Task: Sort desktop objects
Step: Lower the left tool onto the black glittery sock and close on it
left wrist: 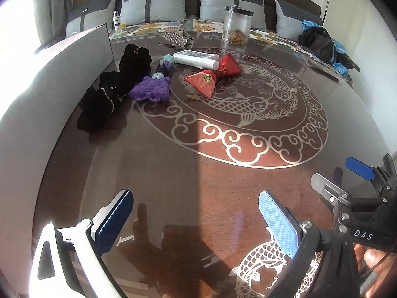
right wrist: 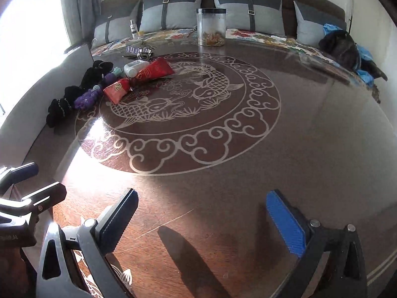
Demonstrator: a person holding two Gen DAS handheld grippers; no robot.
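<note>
Both my grippers, left gripper (left wrist: 196, 221) and right gripper (right wrist: 202, 221), hang wide open and empty, the red pouch (left wrist: 204, 82) far ahead-left (left arm nearer, I'd say), pointing toward the jar (left wrist: 237, 26).

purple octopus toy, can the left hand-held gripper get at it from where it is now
Probably yes. The left hand-held gripper is open over bare table, nothing between. But the purple octopus toy touches black scrunchies and a red pouch lies close beside it.
</note>
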